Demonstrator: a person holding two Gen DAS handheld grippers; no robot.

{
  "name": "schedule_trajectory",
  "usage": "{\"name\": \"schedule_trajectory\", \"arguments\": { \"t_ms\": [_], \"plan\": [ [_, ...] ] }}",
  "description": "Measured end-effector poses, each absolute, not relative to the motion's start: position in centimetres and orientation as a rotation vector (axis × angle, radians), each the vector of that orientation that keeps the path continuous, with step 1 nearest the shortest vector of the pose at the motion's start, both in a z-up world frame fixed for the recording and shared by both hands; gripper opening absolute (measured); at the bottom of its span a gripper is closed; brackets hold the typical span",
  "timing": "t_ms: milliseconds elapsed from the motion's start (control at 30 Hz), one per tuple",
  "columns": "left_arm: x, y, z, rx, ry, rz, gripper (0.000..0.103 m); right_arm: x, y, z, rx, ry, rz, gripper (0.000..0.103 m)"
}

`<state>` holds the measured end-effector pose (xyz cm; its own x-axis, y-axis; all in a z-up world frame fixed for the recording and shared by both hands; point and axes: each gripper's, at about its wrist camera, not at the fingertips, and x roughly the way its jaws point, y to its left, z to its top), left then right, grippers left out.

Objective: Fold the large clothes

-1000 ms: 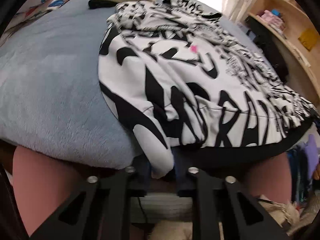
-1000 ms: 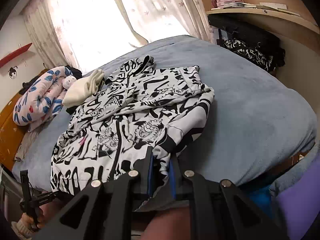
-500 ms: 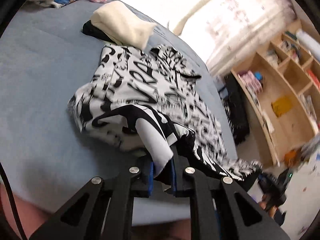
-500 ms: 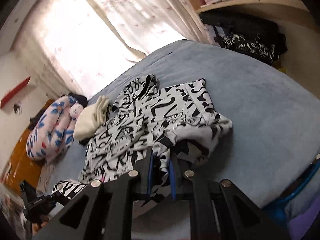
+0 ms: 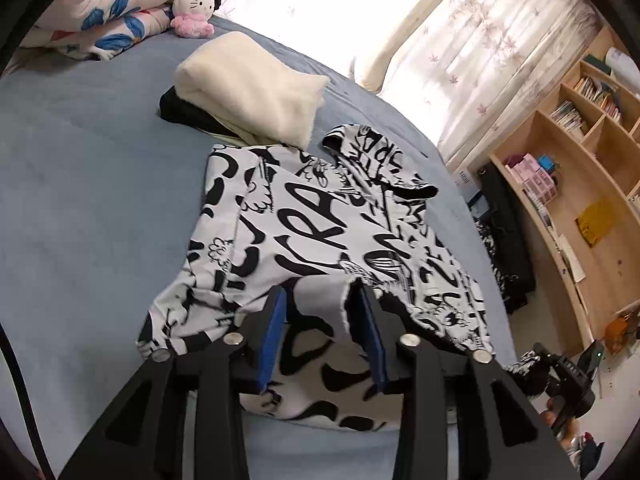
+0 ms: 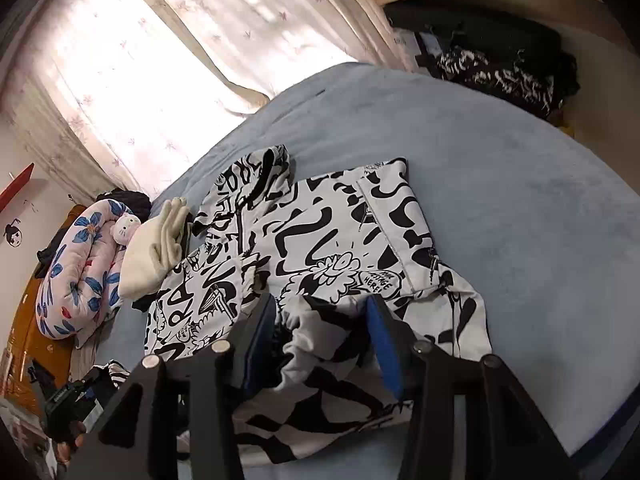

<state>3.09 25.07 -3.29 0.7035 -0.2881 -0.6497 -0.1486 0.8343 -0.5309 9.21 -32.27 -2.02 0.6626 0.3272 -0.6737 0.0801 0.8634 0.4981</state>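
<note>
Hoodie, black-and-white graffiti print, lies folded on the blue bed. Left claw is opening, its blue pads clear of the fabric lying between them; right claw is opening likewise over a bunched hem. Beyond lie a cream folded blanket, a plush kitten and a floral quilt.

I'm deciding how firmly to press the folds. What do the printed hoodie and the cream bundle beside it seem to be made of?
Hoodie: probably a smooth, matte woven or light sweatshirt cloth; it lies flat with soft creases and stitched seams. Cream bundle: looks like thick fleece or plush; its surface is fuzzy, its edges rounded.
</note>
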Motion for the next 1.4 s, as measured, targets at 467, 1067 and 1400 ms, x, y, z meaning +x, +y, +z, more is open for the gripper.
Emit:
{"name": "schedule_trajectory", "arguments": {
  "t_ms": [467, 1067, 1400],
  "plan": [
    [7.8, 28.2, -7.0, -0.652, 0.823, -0.050, 0.047, 15.4, -34.0, -3.6, 0.651, 0.930, 0.203, 0.071],
    [14.4, 24.7, -10.9, -0.325, 1.052, -0.209, 0.047, 19.6, -33.2, -10.2, 0.224, 1.088, 0.299, 0.072],
    [15.3, 21.0, -12.1, -0.144, 1.091, -0.270, 0.054, 20.5, -31.1, -11.3, 0.115, 1.122, 0.348, 0.072]
  ]
}}
